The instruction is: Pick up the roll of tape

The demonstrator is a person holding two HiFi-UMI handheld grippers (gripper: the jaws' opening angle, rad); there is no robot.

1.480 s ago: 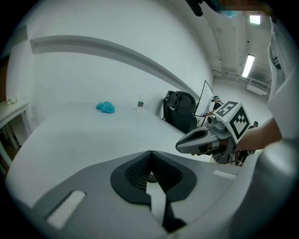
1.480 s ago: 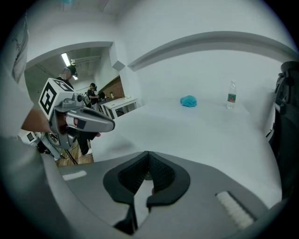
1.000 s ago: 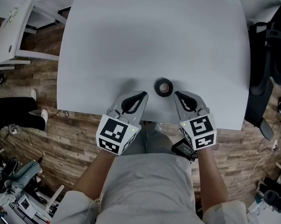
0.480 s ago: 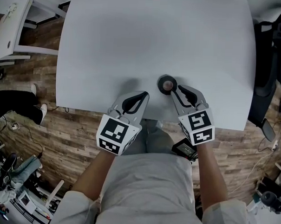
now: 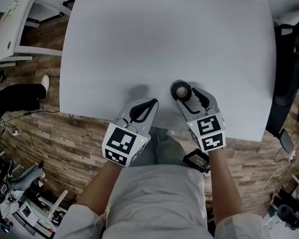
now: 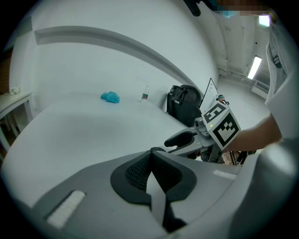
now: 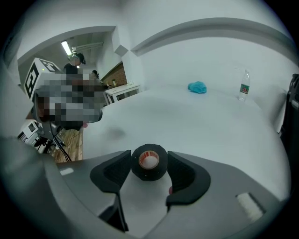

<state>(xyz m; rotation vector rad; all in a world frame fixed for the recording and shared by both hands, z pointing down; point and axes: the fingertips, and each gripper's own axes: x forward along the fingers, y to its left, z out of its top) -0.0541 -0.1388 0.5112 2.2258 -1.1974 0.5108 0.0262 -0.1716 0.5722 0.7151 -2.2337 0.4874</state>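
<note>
Lying flat on the white table (image 5: 167,43) with its core facing up, the roll of tape (image 7: 149,162) is black and sits near the table's front edge, in front of the person. It stands between the two jaws of the right gripper (image 5: 187,97), which have just been opening and now stand moderately apart. The dark pads flank the roll on either side, close to it but not pressing it. The roll rests on the table and is not lifted. The left gripper (image 5: 153,101) hovers just beside it over the same front edge, its jaws brought together with nothing between them. Far across the table lie a crumpled blue thing (image 7: 197,87) and a small clear bottle (image 7: 242,88), well apart from the roll.
</note>
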